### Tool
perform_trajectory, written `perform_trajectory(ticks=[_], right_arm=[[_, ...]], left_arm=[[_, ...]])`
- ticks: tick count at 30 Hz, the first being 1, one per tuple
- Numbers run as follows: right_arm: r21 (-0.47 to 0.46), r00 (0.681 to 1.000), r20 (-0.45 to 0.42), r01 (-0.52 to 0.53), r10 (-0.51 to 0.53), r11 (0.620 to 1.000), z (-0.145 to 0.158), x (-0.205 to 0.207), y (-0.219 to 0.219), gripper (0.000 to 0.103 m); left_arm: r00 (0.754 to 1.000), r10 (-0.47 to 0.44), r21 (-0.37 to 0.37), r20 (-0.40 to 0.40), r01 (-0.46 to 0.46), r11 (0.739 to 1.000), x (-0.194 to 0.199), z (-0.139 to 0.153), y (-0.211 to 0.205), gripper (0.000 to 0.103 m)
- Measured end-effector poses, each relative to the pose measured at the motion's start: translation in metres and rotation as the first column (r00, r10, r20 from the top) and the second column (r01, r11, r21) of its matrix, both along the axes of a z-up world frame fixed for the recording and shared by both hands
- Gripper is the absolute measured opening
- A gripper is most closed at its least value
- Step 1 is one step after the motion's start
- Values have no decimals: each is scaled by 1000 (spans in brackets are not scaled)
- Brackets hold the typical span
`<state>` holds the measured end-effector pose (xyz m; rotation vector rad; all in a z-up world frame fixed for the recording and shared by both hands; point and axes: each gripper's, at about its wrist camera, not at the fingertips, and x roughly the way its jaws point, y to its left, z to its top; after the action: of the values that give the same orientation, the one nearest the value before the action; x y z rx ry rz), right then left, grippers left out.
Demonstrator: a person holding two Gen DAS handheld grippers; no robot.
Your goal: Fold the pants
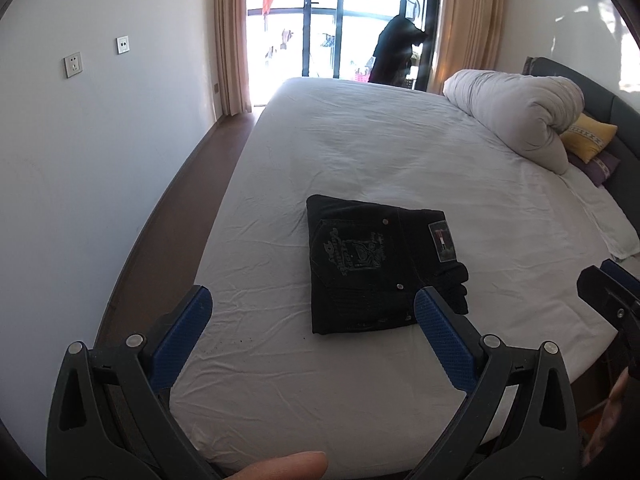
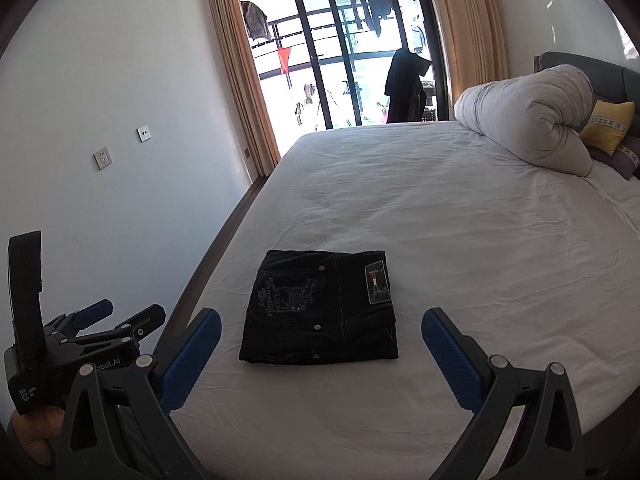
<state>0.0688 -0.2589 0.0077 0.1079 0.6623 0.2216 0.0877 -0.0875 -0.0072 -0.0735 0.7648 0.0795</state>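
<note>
Left wrist view: the left gripper (image 1: 312, 312) hangs spread and empty just in front of the folded pants (image 1: 380, 268), which lie on the bed (image 1: 360, 152). A careless sweep could snag the loose bundle at the pants' right edge and undo the fold.

Right wrist view: the right gripper (image 2: 320, 340) is spread wide, empty, near the pants (image 2: 320, 308). Pocket embroidery and patch are illegible; the left gripper (image 2: 112, 320) body reads "obot.AI".
</note>
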Motion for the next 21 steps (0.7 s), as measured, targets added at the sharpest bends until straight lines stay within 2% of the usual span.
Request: perform_trajectory(ticks=[7, 21], right_arm=[[-32, 997, -69, 15, -18, 999, -20, 12, 8, 103], [-47, 988, -148, 26, -33, 999, -42, 28, 8, 103]], left_arm=[[999, -23, -8, -43, 23, 1000, 22, -24, -3, 103], [994, -22, -28, -103, 19, 999, 44, -47, 2, 103]])
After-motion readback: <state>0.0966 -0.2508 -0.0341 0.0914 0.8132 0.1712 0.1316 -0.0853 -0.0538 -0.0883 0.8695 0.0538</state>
